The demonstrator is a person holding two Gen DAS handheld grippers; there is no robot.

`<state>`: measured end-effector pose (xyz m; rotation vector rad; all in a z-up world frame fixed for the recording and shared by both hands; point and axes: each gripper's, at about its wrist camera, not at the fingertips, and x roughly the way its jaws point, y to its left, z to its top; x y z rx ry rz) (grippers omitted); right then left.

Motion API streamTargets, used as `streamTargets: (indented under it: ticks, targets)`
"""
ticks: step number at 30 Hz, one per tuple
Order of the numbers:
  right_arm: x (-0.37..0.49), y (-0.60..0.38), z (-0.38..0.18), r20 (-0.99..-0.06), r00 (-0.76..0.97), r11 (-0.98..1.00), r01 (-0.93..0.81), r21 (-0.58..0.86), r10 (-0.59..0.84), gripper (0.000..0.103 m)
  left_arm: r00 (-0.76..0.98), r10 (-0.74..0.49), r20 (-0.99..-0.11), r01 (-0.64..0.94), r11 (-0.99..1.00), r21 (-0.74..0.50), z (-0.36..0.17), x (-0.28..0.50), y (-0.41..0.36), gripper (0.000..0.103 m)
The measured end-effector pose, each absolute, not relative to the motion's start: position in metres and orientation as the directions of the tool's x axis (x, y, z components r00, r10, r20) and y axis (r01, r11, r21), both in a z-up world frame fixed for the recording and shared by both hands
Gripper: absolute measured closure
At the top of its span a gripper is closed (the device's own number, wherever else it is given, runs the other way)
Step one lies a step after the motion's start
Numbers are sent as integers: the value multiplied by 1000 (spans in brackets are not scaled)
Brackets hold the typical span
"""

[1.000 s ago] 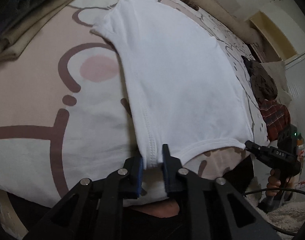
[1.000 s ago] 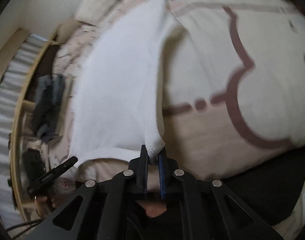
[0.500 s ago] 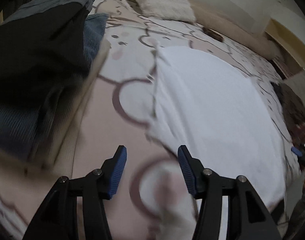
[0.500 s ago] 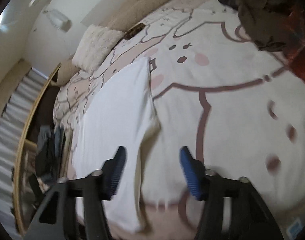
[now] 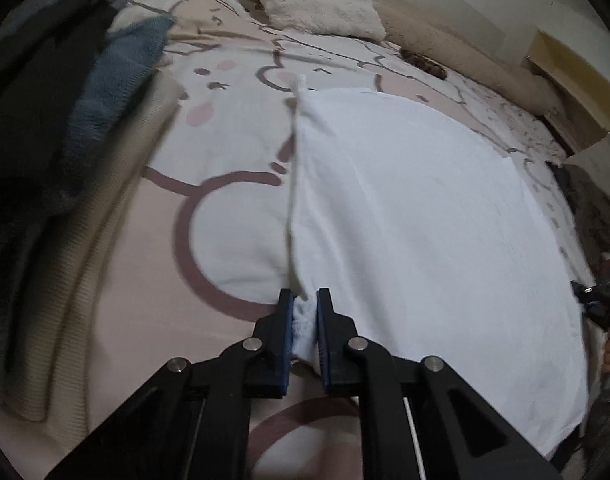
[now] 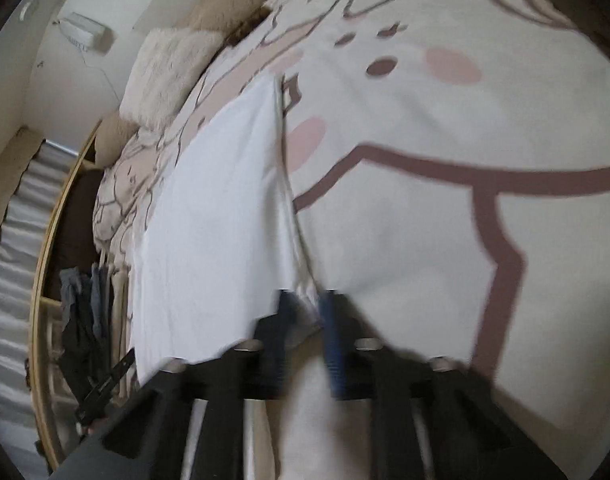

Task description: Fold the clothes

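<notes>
Bed: cream and pink bedspread (image 5: 233, 216) printed with brown cartoon outlines, carrying everything in view.
Left gripper (image 5: 304, 312): clenched on a bunched white fold at the near left edge of the garment; cloth fills the gap between the blue pads.
Right gripper (image 6: 309, 308): heavily blurred; jaws narrow with white cloth between them at the garment's near right edge, so it seems to be grasping the fabric.
White garment (image 5: 417, 216): lies spread flat on the bedspread between the two grippers, reaching away toward the pillows; its left edge runs as a raised seam from the left gripper up the bed. In the right wrist view it (image 6: 217, 216) lies left of centre.
Folded pile (image 5: 65, 128): dark, blue and beige clothes stacked on the bed, left of the garment and apart from it.
Fluffy pillow (image 5: 317, 0): white, at the head of the bed, beyond the garment.
Far right edge: dark crumpled clothes (image 5: 593, 208), partly cut off.
</notes>
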<state>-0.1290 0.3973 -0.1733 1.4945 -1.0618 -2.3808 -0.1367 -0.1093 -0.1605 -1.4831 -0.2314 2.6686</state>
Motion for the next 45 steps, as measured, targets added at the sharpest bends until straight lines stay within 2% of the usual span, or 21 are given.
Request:
streamTargets:
  ticks: [4, 7, 10, 11, 12, 13, 14, 15, 18, 20, 22, 25, 30, 35, 39, 41, 45]
  targets:
    - [-121, 410, -156, -740, -558, -777, -245, 580, -376, 93, -528, 65, -847, 11, -996, -83, -161, -132, -110, 92]
    - [-122, 411, -165, -758, -532, -780, -259, 570, -377, 93, -549, 6, -836, -27, -1000, 11, -160, -130, -98, 92]
    - [-124, 399, -172, -775, -536, -814, -250, 524, -334, 90, -603, -37, -797, -69, -993, 98, -151, -120, -87, 88]
    - [-123, 395, -168, -778, -541, -829, -237, 506, -320, 86, -627, -46, -778, -86, -988, 129, -145, -113, -84, 80]
    - [-122, 392, -162, -784, -539, -844, -223, 487, -310, 68, -648, -48, -760, -105, -983, 152, -140, -107, -81, 69]
    - [-118, 387, -154, -790, -541, -866, -204, 458, -290, 39, -680, -39, -733, -136, -974, 179, -133, -96, -79, 63]
    - [-113, 384, -146, -792, -552, -886, -189, 423, -260, 28, -708, -35, -706, -164, -964, 211, -127, -84, -76, 54]
    - [-105, 378, -134, -793, -570, -920, -153, 361, -216, 23, -734, -38, -678, -196, -944, 264, -122, -70, -73, 52]
    - [-79, 356, -103, -783, -616, -990, -35, 138, -87, 23, -799, -33, -601, -281, -863, 420, -111, -27, -61, 52]
    - [-55, 332, -88, -759, -650, -995, 56, -78, 23, 24, -827, -18, -562, -332, -790, 515, -110, 4, -51, 52]
    - [-26, 310, -84, -714, -692, -955, 130, -267, 105, 35, -850, 14, -526, -391, -685, 614, -115, 38, -36, 52]
    - [13, 281, -86, -664, -734, -861, 242, -448, 140, 36, -868, 68, -492, -449, -531, 719, -126, 79, -19, 52]
    - [69, 243, -112, -651, -746, -665, 416, -620, 140, 36, -846, 116, -521, -527, -339, 780, -155, 118, -4, 52]
    - [104, 228, -141, -645, -754, -502, 513, -696, 124, 36, -838, 114, -534, -546, -181, 818, -184, 126, 4, 55]
    - [106, 220, -158, -591, -797, -385, 509, -769, 126, 37, -842, 122, -526, -538, -125, 833, -193, 113, 10, 56]
    - [107, 216, -167, -563, -817, -324, 503, -801, 124, 42, -847, 133, -515, -529, -111, 842, -193, 105, 15, 56]
    - [109, 208, -184, -506, -855, -197, 480, -855, 112, 46, -847, 152, -509, -524, -89, 847, -193, 95, 23, 58]
